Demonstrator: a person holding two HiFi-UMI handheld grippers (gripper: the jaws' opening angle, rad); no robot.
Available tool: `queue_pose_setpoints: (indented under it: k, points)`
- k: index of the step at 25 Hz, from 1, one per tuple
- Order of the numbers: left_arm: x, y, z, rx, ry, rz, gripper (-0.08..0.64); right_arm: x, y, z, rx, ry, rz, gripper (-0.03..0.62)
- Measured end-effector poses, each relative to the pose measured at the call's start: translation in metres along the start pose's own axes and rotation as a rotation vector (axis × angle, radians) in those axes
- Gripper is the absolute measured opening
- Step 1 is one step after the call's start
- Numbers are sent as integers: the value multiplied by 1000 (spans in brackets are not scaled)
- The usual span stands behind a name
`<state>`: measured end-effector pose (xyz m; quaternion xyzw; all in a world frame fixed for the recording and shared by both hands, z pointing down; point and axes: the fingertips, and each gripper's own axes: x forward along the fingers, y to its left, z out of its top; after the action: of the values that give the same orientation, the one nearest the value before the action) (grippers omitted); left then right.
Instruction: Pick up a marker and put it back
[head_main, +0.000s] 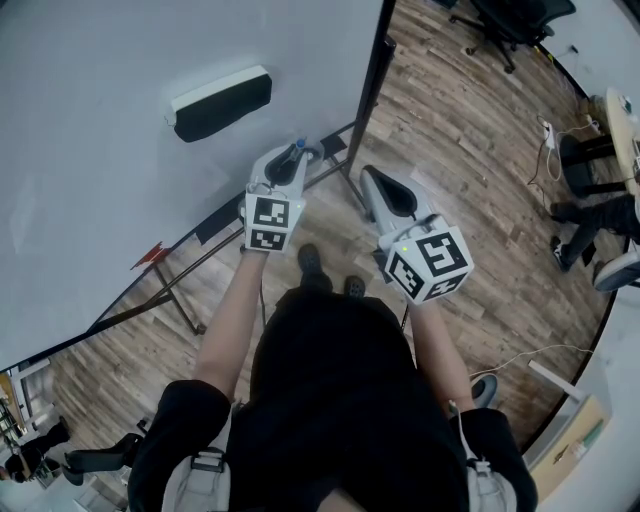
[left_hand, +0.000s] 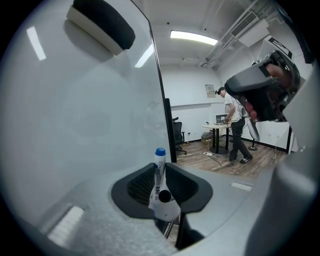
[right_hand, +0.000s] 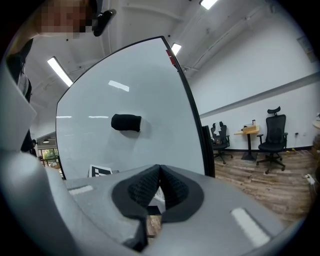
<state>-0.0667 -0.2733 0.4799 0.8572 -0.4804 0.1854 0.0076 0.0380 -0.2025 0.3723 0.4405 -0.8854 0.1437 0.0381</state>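
My left gripper (head_main: 293, 160) clamps a blue-capped marker (left_hand: 159, 170); my right gripper (right_hand: 159, 172) is closed, empty. Whiteboard (head_main: 100, 200) and eraser (head_main: 220, 102) fill upper left.

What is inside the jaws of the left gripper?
A white marker with a blue cap is clamped between the jaws, its cap end pointing away from the camera. The jaws cover both sides of its barrel, so most of the print there cannot be seen.

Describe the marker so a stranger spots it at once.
Start at the big whiteboard, then find the left gripper near its lower edge. The marker is clamped in its jaws: a slim white barrel with a blue cap, unlike the black eraser on the board.
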Motion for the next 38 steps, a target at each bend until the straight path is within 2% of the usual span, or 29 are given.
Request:
queue_pose_setpoints:
  k: [16,28,38]
  points:
    - [-3,-7,10,-13,-27,-25,101,-4,-3,1,-3,-3,-2,2]
    - [-13,-13,18,-18,-34,5,101,-15,-2,5,-12,-12,20,2]
    - [-47,-23,35,-30,-69,70,97,-30,7,4,-26,-14,83,2]
